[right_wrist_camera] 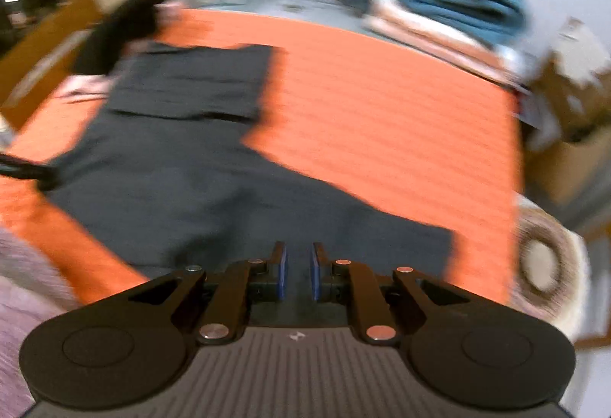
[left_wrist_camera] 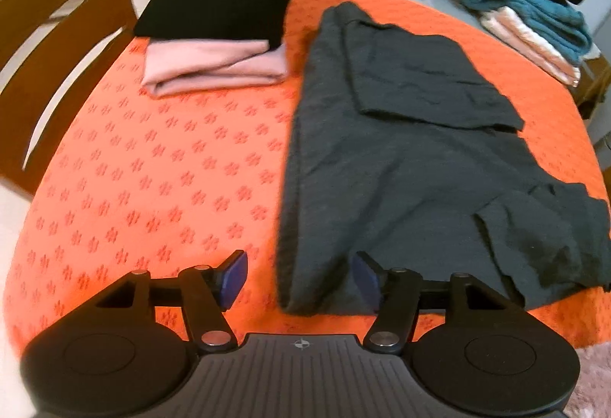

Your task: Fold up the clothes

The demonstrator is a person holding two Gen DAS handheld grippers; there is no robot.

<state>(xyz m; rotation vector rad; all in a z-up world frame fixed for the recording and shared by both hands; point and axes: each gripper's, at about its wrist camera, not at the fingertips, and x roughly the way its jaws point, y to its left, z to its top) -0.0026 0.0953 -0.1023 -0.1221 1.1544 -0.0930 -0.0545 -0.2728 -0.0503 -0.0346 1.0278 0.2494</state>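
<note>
While no writing reads, dark grey garment [left_wrist_camera: 385,158] lies part-folded

The right wrist view is smeared with motion blur: the orange cloth's [right_wrist_camera: 382,104] pattern runs into streaks, and the stacked clothes [right_wrist_camera: 439,5] past its far edge lose their outlines. A round object [right_wrist_camera: 542,261] off the cloth's right edge is unidentifiable. The dark garment's [left_wrist_camera: 401,150] near-right corner is cut off in the left wrist view.

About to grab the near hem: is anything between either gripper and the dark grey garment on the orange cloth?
Nothing visible. The left gripper, open, already straddles the near edge of the dark grey garment. The right gripper, narrowly open, sits right over its hem.
</note>
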